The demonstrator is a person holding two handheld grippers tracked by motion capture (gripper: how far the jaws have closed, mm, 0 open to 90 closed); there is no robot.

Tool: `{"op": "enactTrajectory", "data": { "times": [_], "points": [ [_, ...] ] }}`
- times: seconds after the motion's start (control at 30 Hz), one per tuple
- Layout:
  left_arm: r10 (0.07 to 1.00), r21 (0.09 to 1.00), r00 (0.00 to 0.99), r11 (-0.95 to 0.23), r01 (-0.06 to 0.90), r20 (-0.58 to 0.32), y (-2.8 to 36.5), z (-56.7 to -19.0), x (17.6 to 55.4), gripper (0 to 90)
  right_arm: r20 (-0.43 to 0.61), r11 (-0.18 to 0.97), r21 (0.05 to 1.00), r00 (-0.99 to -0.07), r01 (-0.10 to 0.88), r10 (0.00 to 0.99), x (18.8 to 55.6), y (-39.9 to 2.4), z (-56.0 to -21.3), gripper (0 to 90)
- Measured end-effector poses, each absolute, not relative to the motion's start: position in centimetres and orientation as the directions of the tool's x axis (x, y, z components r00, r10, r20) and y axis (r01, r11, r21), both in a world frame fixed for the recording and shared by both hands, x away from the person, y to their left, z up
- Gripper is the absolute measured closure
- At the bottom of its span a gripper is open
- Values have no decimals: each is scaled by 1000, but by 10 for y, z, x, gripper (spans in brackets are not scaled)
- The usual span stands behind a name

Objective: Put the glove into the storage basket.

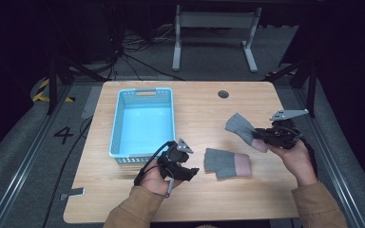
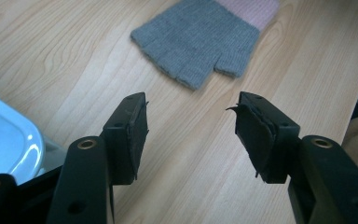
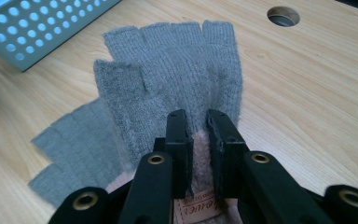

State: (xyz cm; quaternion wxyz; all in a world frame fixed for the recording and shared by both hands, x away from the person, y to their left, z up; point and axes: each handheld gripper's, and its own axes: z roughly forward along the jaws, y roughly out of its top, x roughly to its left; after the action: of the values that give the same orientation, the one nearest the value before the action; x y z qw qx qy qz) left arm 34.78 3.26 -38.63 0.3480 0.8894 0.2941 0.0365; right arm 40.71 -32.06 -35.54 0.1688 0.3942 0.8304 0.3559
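Observation:
Two grey fingerless gloves with pink cuffs are on the wooden table point(image 1: 195, 104). One glove point(image 1: 227, 163) point(image 2: 200, 39) lies flat near the front middle, its cuff to the right. My left gripper point(image 1: 191, 172) point(image 2: 191, 116) stands open just left of it, jaws wide apart with nothing between them. My right gripper point(image 1: 259, 135) point(image 3: 196, 126) is shut on the pink cuff of the second glove point(image 1: 240, 126) point(image 3: 177, 70), whose grey finger end spreads out toward the far left. The lying glove point(image 3: 70, 144) shows beneath it in the right gripper view.
A light blue perforated basket point(image 1: 119, 123) point(image 3: 42, 28) point(image 2: 4, 140) stands empty on the left half of the table. A round cable hole point(image 1: 223, 94) point(image 3: 283, 15) sits near the far edge. Desk legs and cables stand on the floor beyond.

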Motion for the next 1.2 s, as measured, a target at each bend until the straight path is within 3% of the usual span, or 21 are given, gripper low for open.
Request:
{"op": "enactTrajectory", "data": {
  "times": [0.43,1.2],
  "points": [
    [574,654,806,-556,512,-143,28,-383,357,436,-16,482,729,-691,487,723,382,-316,-349,794],
    [521,711,812,-464,528,-263,22,-378,366,476,-45,573,706,-782,415,622,361,-291,-360,793]
  ]
}}
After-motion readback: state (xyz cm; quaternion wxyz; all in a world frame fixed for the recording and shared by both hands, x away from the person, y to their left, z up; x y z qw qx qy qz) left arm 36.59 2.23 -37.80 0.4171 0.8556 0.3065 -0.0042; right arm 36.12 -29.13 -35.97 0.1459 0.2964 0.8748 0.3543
